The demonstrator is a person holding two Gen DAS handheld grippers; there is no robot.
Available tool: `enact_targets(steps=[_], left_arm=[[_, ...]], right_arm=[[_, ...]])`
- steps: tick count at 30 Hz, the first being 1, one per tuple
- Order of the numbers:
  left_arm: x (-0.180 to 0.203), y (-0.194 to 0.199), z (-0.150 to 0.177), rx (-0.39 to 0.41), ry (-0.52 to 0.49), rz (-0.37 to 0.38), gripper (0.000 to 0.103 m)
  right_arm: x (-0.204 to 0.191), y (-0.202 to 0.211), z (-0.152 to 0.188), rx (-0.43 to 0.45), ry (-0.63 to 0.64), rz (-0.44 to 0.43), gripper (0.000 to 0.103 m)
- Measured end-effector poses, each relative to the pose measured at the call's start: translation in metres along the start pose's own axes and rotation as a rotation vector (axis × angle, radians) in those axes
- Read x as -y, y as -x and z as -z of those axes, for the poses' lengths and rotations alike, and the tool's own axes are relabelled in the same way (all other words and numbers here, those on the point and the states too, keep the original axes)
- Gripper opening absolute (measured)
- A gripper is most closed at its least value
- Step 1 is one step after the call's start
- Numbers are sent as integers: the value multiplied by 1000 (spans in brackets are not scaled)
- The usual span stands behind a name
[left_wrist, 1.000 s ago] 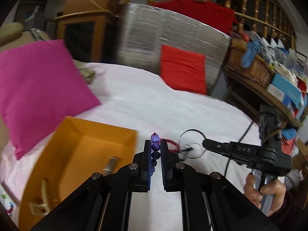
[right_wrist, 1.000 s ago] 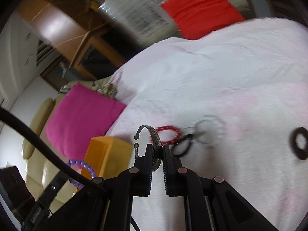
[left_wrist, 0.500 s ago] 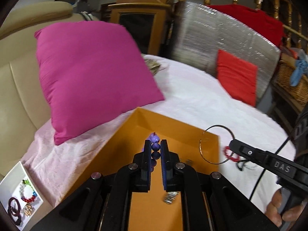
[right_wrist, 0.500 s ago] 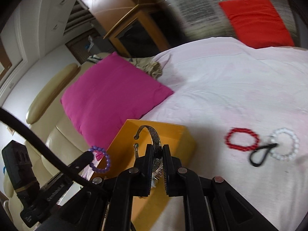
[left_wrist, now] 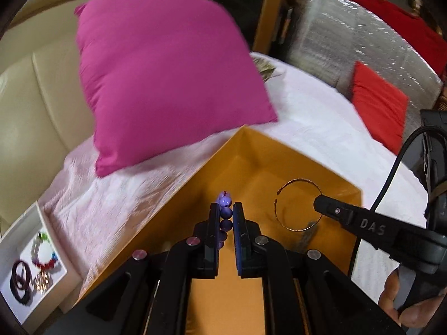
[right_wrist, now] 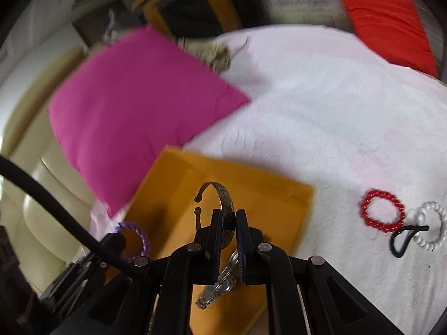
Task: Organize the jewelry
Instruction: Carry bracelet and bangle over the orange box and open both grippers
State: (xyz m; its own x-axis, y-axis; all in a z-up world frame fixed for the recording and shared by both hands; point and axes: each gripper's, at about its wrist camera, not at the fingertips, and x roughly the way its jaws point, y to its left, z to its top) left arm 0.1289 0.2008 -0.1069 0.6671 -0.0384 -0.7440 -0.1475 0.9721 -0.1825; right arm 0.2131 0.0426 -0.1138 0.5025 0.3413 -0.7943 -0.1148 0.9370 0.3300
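Observation:
An open orange box (left_wrist: 251,164) (right_wrist: 259,195) lies on the white bedspread. My left gripper (left_wrist: 225,209) hangs over it, shut on a purple bead bracelet (left_wrist: 225,203) (right_wrist: 139,236). Beside it, over the same box, my right gripper (right_wrist: 229,213) (left_wrist: 318,203) is shut on an open metal cuff bangle (right_wrist: 222,195) (left_wrist: 296,203). A metal watch (right_wrist: 223,282) lies on the box floor under the right gripper. On the spread to the right lie a red bead bracelet (right_wrist: 381,212), a white bead bracelet (right_wrist: 431,224) and a black hair tie (right_wrist: 405,237).
A pink cushion (left_wrist: 164,72) leans on the beige sofa (left_wrist: 33,89) just behind the box. A white tray (left_wrist: 16,254) with more bracelets sits low at the left. A red cushion (left_wrist: 377,103) and a silver padded panel (left_wrist: 349,44) stand at the far side. A person's hand (left_wrist: 402,307) holds the right gripper.
Both grippers have swung left from the open bedspread to above the orange box, still gripping the purple bracelet and the cuff. The loose bracelets now lie off to the right.

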Motion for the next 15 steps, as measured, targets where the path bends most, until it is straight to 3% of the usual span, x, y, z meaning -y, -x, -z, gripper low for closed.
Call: enact_targets(steps=[4,9,15], left_arm=[[-9,-9,5,-48,21,-40,9],[-7,-16,7,-81,11,-74,10],[-4,-10,6,-48,1,-140,13]], right_arm=[[-10,-23,2,-91,9,25,11],[-16,-35,2,-128,23,65,11],[-10,-32,-1,-148,-18,17,11]])
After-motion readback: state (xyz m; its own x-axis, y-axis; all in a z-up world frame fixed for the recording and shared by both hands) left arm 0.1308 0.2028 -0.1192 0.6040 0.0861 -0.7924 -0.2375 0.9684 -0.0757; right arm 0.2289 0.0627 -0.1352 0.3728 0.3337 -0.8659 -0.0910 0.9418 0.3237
